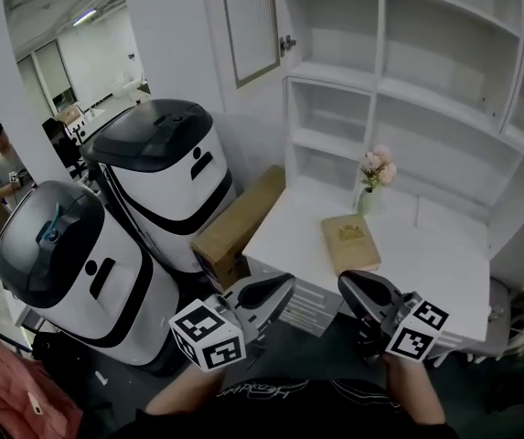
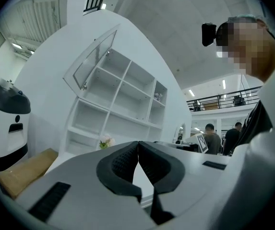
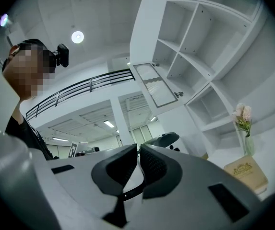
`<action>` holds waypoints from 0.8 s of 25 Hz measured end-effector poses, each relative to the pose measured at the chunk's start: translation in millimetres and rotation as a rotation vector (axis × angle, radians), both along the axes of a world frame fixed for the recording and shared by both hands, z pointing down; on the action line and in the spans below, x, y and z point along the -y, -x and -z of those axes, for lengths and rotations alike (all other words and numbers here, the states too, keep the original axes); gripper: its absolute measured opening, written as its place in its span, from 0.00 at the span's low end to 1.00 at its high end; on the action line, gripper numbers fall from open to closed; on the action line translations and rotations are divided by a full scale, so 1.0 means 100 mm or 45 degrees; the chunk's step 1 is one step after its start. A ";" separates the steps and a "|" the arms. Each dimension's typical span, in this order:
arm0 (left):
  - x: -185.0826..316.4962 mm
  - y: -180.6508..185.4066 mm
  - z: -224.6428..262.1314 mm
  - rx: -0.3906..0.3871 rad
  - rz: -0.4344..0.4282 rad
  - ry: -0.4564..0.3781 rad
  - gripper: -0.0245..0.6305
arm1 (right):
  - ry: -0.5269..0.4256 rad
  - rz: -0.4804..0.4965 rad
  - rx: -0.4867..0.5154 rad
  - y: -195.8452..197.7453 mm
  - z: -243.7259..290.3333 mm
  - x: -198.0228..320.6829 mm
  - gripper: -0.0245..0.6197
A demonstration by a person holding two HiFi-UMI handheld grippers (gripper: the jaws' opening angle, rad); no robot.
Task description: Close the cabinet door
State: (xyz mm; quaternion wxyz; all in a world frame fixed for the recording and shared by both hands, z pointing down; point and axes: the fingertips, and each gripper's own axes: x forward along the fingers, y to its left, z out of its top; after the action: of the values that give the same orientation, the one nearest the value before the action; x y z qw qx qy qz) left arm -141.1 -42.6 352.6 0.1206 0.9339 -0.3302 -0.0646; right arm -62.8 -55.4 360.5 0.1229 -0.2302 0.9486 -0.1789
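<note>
The cabinet door (image 1: 251,26), a framed glass pane, stands swung open at the upper left of the white shelf unit (image 1: 426,80), with its latch (image 1: 286,42) on the right edge. It also shows in the left gripper view, door (image 2: 91,63), and in the right gripper view, door (image 3: 155,85). Both grippers are low in the head view, far below the door and short of the desk. My left gripper (image 1: 284,284) (image 2: 137,143) is shut and holds nothing. My right gripper (image 1: 346,282) (image 3: 138,146) has its jaws together, also with nothing in it.
A white desk (image 1: 426,254) under the shelves carries a tan book (image 1: 350,241) and a vase of pink flowers (image 1: 374,176). A cardboard box (image 1: 239,227) leans at the desk's left. Two white-and-black machines (image 1: 165,181) (image 1: 69,263) stand further left. People are in the background.
</note>
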 end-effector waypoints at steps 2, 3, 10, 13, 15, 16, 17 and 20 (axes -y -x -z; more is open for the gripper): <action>0.22 0.19 -0.04 -0.010 -0.002 0.006 0.07 | 0.004 -0.014 -0.001 0.15 -0.02 0.22 0.12; 0.32 0.28 -0.05 -0.015 0.003 0.011 0.07 | 0.009 -0.020 -0.003 0.21 -0.04 0.32 0.12; 0.85 0.66 0.07 -0.043 0.074 -0.041 0.07 | 0.020 0.005 -0.061 0.47 -0.10 0.80 0.11; 1.08 0.73 0.12 -0.043 0.100 -0.062 0.07 | -0.011 0.015 -0.071 0.49 -0.04 1.04 0.12; 1.27 0.75 0.18 -0.048 0.124 -0.073 0.07 | -0.043 0.014 -0.093 0.47 0.00 1.22 0.12; 1.36 0.76 0.23 -0.051 0.141 -0.082 0.07 | -0.052 0.013 -0.100 0.44 0.01 1.32 0.12; 1.46 0.77 0.27 -0.053 0.160 -0.091 0.07 | -0.053 0.016 -0.096 0.41 0.02 1.43 0.12; 1.79 0.81 0.42 -0.070 0.213 -0.107 0.07 | -0.053 0.044 -0.061 0.33 0.12 1.75 0.12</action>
State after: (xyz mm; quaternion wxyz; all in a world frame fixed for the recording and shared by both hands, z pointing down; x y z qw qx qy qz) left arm -222.0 -221.2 310.4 0.0846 0.9052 -0.4007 -0.1140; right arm -95.3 -230.9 348.9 0.1019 -0.2155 0.9586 -0.1554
